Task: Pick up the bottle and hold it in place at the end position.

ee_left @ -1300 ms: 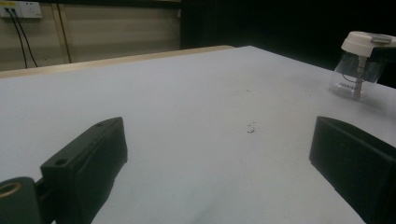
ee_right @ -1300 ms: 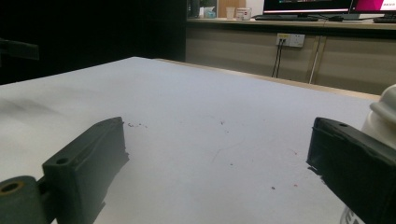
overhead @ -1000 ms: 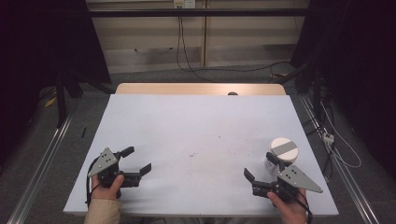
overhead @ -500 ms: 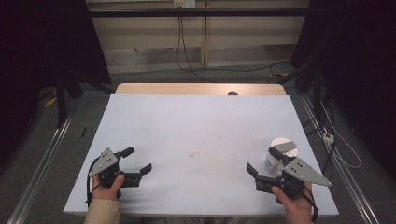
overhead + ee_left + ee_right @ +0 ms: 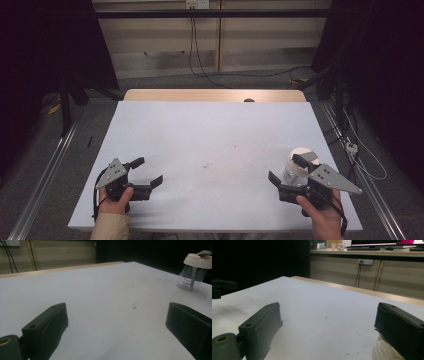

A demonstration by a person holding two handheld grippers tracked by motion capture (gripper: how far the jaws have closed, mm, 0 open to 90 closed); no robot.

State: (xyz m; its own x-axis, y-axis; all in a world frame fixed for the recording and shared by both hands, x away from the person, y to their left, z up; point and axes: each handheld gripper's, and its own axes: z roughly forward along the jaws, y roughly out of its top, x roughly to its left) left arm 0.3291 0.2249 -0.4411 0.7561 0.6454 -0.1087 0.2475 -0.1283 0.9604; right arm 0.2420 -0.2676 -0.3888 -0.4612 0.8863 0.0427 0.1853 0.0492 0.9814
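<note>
Right hand-held gripper (image 5: 286,175) low over the desk (image 5: 210,135), jaws spread wide and empty. Small clear jar with a white lid (image 5: 299,162) upright just beyond it, close against the far jaw and partly hidden behind it in the high view; in the right gripper view, the pale lid edge (image 5: 384,348) peeking out beneath the right-hand jaw, so jar not yet centred between the jaws. Contact with that jaw hard to confirm.

Left hand-held gripper (image 5: 150,172) also open and empty, resting near the desk's near edge, well apart from the jar, which stands far off to its right in the left gripper view (image 5: 193,271).

Likely step: closing in on the jar for a grasp. To do it well: shift the right hand-held gripper sideways toward the jar until the body sits midway between both jaws, keeping the jaws level with the clear wall below the lid rather than on the lid rim. Approach slowly; a light jar nudged by one jaw could slide or tip. Close only once both pads face the wall squarely. Keep the left hand-held gripper clear, ready to steady.
</note>
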